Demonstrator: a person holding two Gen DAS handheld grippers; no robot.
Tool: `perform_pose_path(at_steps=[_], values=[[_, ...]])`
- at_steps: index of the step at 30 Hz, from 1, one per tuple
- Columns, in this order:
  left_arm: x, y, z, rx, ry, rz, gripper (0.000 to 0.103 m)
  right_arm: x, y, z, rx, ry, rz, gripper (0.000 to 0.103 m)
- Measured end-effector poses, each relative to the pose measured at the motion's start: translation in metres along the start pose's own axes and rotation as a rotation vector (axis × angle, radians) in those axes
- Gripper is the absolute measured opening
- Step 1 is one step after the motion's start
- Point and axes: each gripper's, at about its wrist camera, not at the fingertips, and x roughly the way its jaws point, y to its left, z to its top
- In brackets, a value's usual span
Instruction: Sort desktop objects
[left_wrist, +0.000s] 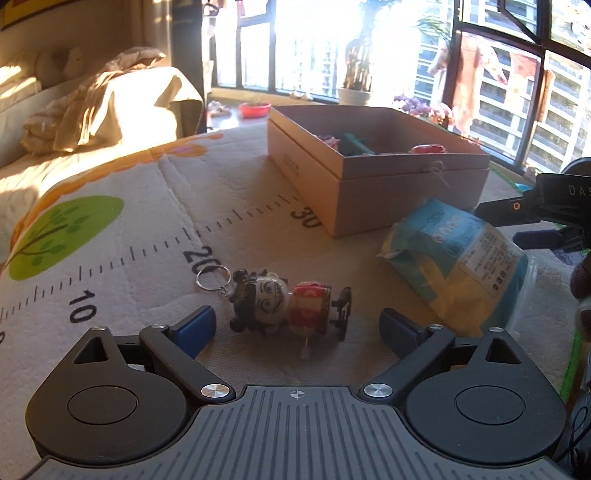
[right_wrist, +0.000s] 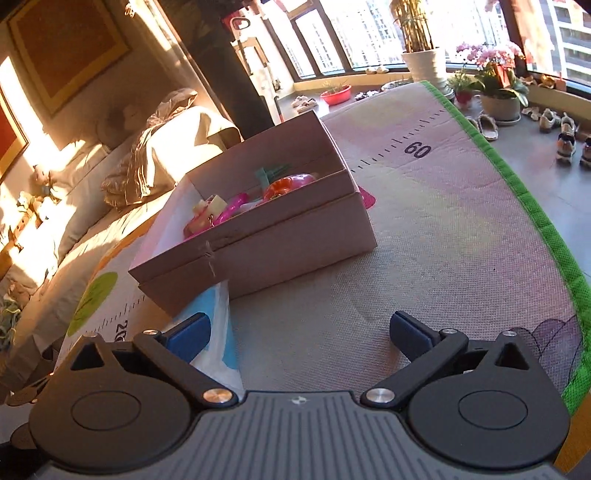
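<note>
A small doll keychain (left_wrist: 291, 302) with a black-haired head, red body and metal ring lies on its side on the mat. It rests just ahead of my left gripper (left_wrist: 297, 326), whose blue pads stand open on either side without touching it. A blue and yellow packet (left_wrist: 465, 266) lies to its right, in front of the open cardboard box (left_wrist: 406, 184) holding several toys. In the right wrist view my right gripper (right_wrist: 301, 336) is open over bare mat. The packet's corner (right_wrist: 218, 332) shows beside its left finger, and the box (right_wrist: 258, 240) stands ahead.
A printed play mat (left_wrist: 110, 258) with a ruler scale covers the surface; its green border (right_wrist: 535, 229) runs along the right. A bed with bedding (left_wrist: 92, 103) lies to the left. Plant pots (right_wrist: 498, 99) and shoes (right_wrist: 565, 144) sit on the floor by the windows. The right gripper's body (left_wrist: 546, 210) shows at the right edge.
</note>
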Motion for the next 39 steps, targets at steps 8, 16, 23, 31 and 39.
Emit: perform_pose_path(at_steps=[8, 16, 23, 31, 39], values=[[-0.004, 0.005, -0.003, -0.013, 0.011, 0.019, 0.101, 0.004, 0.026, -0.011, -0.106, 0.010, -0.040, 0.103], [-0.011, 0.016, -0.008, -0.064, 0.009, 0.054, 0.103, -0.014, 0.056, -0.020, -0.285, -0.077, -0.055, 0.103], [-0.009, 0.011, -0.007, -0.040, 0.020, 0.079, 0.103, -0.036, 0.072, -0.013, -0.322, -0.071, 0.163, 0.103], [-0.010, 0.009, -0.008, -0.040, 0.019, 0.080, 0.103, 0.017, 0.106, -0.019, -0.365, 0.131, 0.260, 0.064], [-0.010, 0.011, -0.001, -0.076, -0.003, 0.104, 0.103, -0.008, 0.063, -0.022, -0.363, 0.101, 0.149, 0.057]])
